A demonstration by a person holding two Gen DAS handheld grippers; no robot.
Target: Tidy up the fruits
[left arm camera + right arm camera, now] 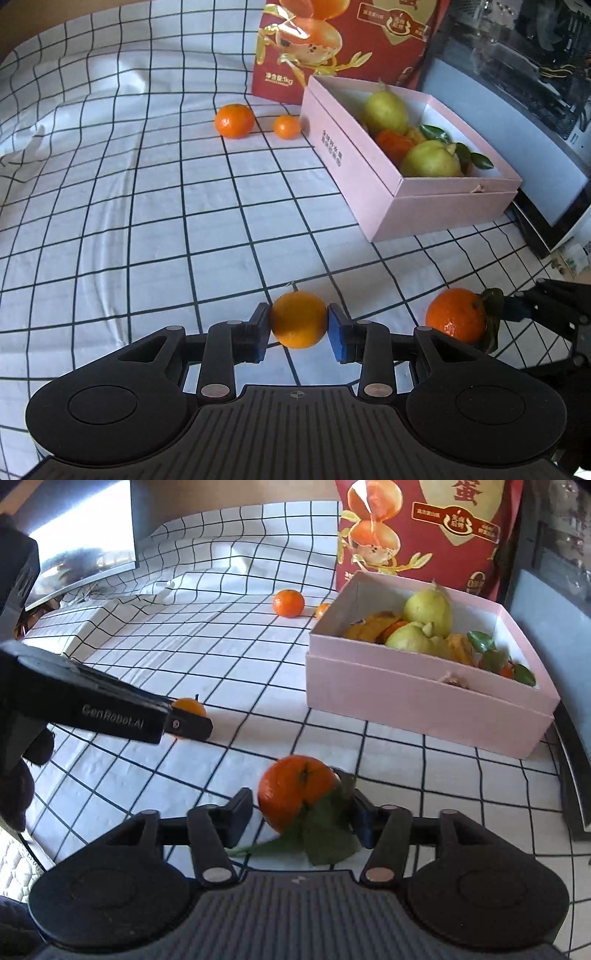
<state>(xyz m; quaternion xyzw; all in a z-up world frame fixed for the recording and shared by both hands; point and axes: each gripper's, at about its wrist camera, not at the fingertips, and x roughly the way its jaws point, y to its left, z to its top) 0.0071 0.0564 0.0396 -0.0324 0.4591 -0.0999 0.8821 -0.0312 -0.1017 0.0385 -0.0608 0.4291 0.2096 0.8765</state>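
In the left wrist view my left gripper (pixel 298 326) is shut on a small yellow-orange fruit (pixel 298 319), a blue pad pressing on each side. To its right a deep orange mandarin with leaves (pixel 456 315) lies on the checked cloth. In the right wrist view that mandarin (pixel 295 790) sits between the fingers of my right gripper (pixel 301 814). The left finger stands a sliver apart from it, and the leaves lie against the right one. An open pink box (pixel 354 162) (pixel 406 698) holds pears (pixel 386 110) and orange fruit. Two small mandarins (pixel 234 120) (pixel 286 127) sit behind it.
A tall red fruit carton (pixel 332 48) stands behind the pink box. A dark glass-fronted case (pixel 517 92) borders the table on the right. In the right wrist view a screen (pixel 81 535) stands at the far left, and the left gripper (pixel 188 725) reaches in from there.
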